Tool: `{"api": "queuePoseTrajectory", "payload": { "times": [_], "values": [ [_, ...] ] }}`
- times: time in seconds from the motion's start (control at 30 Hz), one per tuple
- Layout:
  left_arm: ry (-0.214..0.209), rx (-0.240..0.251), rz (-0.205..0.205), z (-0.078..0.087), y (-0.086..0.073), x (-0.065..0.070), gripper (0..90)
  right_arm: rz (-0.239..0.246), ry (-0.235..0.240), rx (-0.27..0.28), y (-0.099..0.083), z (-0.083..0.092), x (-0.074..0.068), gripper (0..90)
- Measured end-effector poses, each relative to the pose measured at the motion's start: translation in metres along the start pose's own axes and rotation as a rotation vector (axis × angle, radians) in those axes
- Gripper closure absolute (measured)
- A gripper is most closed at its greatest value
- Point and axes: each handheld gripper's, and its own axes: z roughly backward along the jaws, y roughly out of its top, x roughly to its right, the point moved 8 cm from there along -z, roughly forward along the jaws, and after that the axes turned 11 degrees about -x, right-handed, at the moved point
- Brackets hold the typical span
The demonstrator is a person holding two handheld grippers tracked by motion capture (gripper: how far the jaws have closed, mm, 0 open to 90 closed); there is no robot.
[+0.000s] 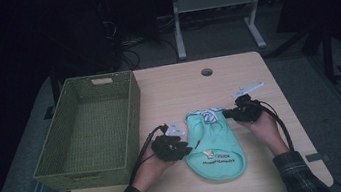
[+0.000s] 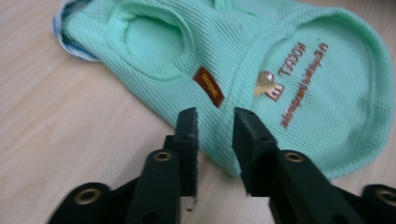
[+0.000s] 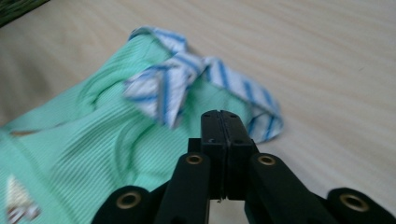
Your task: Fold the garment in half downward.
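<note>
A small mint-green ribbed-knit garment (image 1: 214, 143) with a blue-striped woven collar lies flat on the wood-grain bench (image 1: 182, 86), right of the woven green basket (image 1: 89, 127). The left gripper (image 2: 215, 122) rests at the garment's left edge, fingers slightly apart, holding nothing. The right gripper (image 3: 220, 122) points at the collar, fingers pressed together, empty.

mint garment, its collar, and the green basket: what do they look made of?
Garment: likely ribbed knit cotton, matte; fine ridges show. Striped collar: smoother woven cloth, blue-and-white, probably cotton. Basket: woven strands, paper rope or plastic wicker, hard to tell; matte olive, tight weave.
</note>
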Motion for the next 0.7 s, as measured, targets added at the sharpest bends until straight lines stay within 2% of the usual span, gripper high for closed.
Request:
{"api": "queuePoseTrajectory", "payload": {
  "times": [0.13, 0.2, 0.4, 0.53, 0.7],
  "values": [
    [-0.013, 0.016, 0.027, -0.001, 0.009, -0.014, 84.6, 0.004, 0.012, 0.003, -0.01, 0.005, -0.009, 90.0],
    [-0.008, 0.017, 0.028, -0.001, 0.014, -0.021, 89.1, 0.015, 0.012, 0.006, -0.014, 0.007, -0.014, 90.0],
    [0.018, 0.029, 0.056, -0.009, 0.033, -0.04, 89.6, 0.04, 0.014, 0.0, -0.028, 0.014, -0.03, 90.0],
    [0.031, 0.041, 0.069, -0.013, 0.045, -0.052, 89.6, 0.044, 0.012, -0.011, -0.038, 0.018, -0.034, 90.0],
    [0.041, 0.056, 0.066, -0.02, 0.061, -0.064, 89.6, 0.054, 0.021, -0.027, -0.052, 0.019, -0.043, 90.0]
  ]
}}
